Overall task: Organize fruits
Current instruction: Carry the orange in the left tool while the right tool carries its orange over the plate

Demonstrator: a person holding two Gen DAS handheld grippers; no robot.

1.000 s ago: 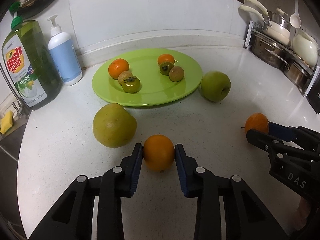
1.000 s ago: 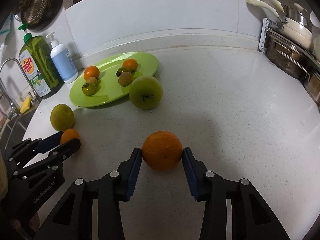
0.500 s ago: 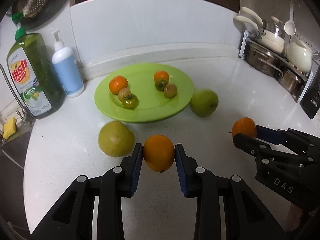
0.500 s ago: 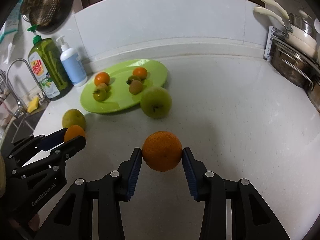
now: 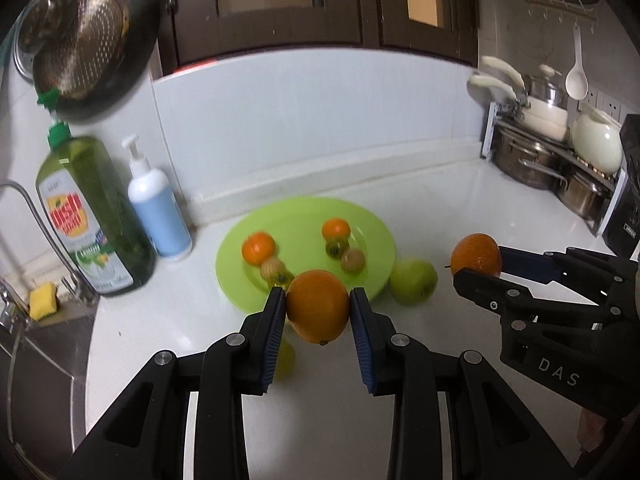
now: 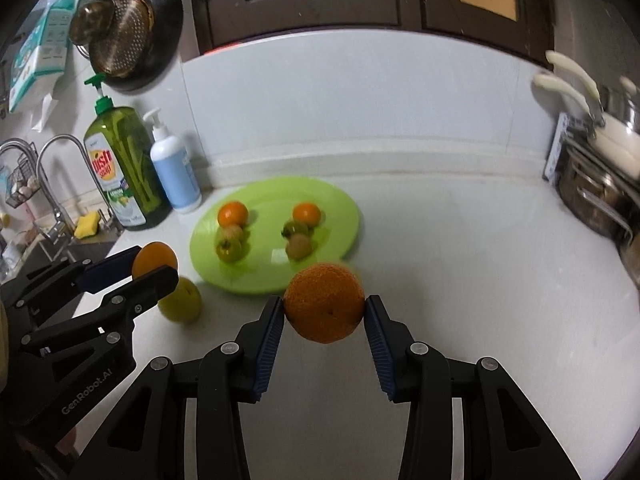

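My left gripper [image 5: 318,307] is shut on a smooth orange [image 5: 318,306] held above the white counter, in front of the green plate [image 5: 296,216]. My right gripper [image 6: 325,309] is shut on a rougher orange [image 6: 325,308], also lifted, near the plate's [image 6: 260,280] front rim. On the plate lie two small tangerines [image 5: 258,247], two greenish persimmons and two small brown fruits. A green apple [image 5: 413,282] sits on the counter right of the plate. A yellow-green pear [image 6: 180,300] rests on the counter at the plate's front left, mostly hidden behind my left fingers in the left wrist view.
A green dish-soap bottle [image 5: 94,216] and a white-and-blue pump bottle [image 5: 158,212] stand at the back left beside the sink and tap [image 6: 48,184]. A yellow sponge [image 5: 40,300] lies by the sink. Pots on a rack [image 5: 552,160] fill the back right corner.
Both grippers have risen off the counter, each carrying its orange, and tilted up, so the plate now looks farther below and the cabinets have come into view.
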